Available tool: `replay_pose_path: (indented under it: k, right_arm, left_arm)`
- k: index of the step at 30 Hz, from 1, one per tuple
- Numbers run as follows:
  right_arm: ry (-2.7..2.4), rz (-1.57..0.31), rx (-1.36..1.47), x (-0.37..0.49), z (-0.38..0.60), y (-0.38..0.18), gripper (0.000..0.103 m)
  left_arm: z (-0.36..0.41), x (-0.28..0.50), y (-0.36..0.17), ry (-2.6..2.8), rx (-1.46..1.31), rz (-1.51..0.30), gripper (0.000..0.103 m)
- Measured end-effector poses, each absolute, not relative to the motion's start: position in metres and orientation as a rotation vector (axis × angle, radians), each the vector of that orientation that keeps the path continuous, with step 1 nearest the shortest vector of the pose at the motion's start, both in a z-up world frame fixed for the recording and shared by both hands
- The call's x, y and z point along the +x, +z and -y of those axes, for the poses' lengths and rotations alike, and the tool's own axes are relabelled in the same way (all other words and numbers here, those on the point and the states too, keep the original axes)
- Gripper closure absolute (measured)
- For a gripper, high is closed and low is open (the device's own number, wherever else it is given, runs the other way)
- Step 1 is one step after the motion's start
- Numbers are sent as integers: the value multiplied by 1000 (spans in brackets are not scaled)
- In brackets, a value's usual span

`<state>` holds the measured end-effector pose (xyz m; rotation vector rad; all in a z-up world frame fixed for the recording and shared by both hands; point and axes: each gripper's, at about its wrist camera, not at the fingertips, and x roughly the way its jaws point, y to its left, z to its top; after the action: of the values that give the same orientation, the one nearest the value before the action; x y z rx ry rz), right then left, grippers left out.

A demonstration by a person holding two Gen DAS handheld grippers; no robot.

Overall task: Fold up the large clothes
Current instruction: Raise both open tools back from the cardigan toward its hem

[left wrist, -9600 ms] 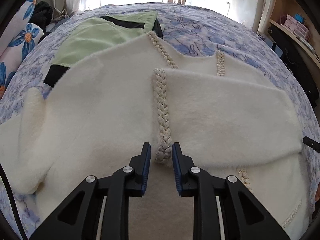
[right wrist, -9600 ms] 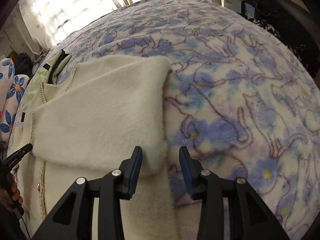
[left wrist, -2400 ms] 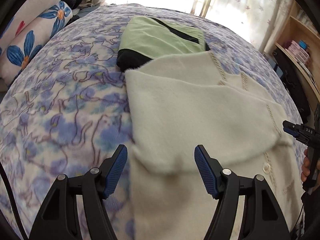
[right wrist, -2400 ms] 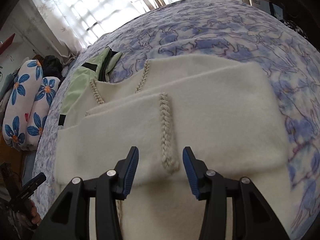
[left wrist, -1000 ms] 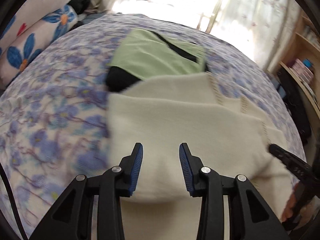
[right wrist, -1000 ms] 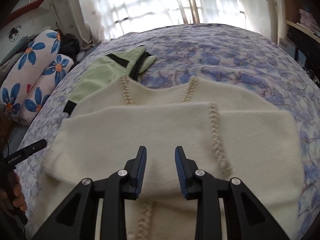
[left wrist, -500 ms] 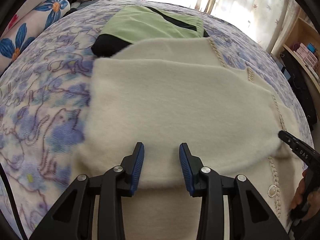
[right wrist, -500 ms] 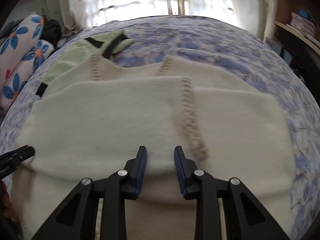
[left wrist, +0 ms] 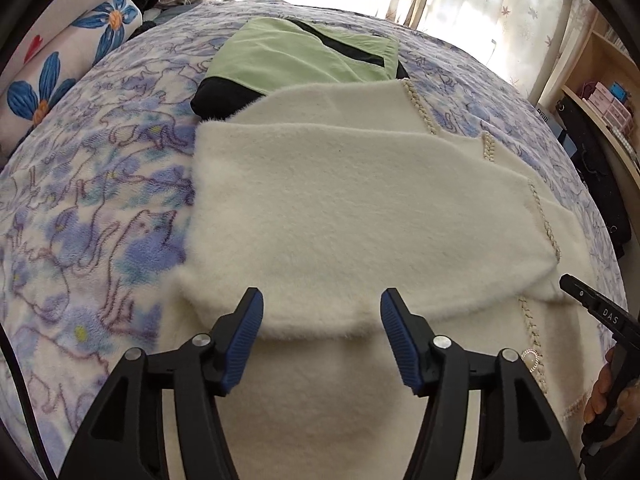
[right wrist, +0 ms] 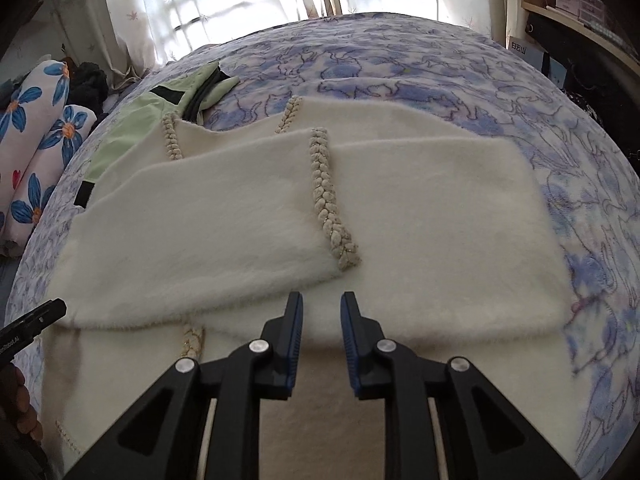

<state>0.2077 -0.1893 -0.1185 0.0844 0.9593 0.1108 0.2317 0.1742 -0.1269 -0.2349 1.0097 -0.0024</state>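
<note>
Spread flat on a bed covered in a blue-and-lilac floral blanket: a fluffy cream cardigan with braided trim, both sleeves folded in across the front so their cuffs lie side by side over the body. Tucked partly under its far edge, a folded pale-green garment with black bands. Hovering over the near hem, the left gripper, jaws spread wide and empty, straddling the lower edge of one folded sleeve. Right gripper poised over the middle of the hem, jaws parted by a narrow gap, nothing between them.

Seen only from the left wrist: a round button near the front trim, a wooden shelf with small boxes, and the right gripper's black tip at the frame's right edge. Seen only from the right wrist: the thick plaited edging running down the overlapping sleeve, bright curtained windows beyond the bed, and flower-print pillows stacked at left.
</note>
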Motion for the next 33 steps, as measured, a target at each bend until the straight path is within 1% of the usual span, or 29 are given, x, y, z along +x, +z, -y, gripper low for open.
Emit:
replay_pose_path:
  k: [9, 17, 18, 21, 23, 25, 26, 27, 33]
  right_arm:
    - [166, -901, 110, 171, 189, -76, 84]
    - [201, -816, 130, 124, 197, -30, 84]
    - [205, -806, 131, 118, 198, -24, 84]
    - [210, -778, 121, 101, 199, -9, 83]
    - [210, -754, 111, 89, 198, 1, 79]
    - [208, -723, 107, 78, 198, 10, 67]
    - [205, -707, 99, 72, 197, 14, 65]
    - [205, -693, 92, 67, 196, 18, 64]
    - [230, -641, 85, 38, 192, 38, 63]
  left_arm:
    - [-165, 195, -87, -6, -246, -952, 42]
    - [-149, 144, -29, -24, -220, -847, 42]
    - [-147, 138, -21, -22, -211, -829, 41]
    - [-144, 117, 3, -20, -195, -766, 34]
    - [-142, 104, 18, -22, -187, -723, 33]
    - [-139, 93, 31, -27, -182, -689, 32]
    - [-138, 87, 38, -34, -183, -676, 32]
    - [-137, 83, 43, -39, -187, -668, 32]
    - [-131, 53, 72, -61, -197, -595, 30]
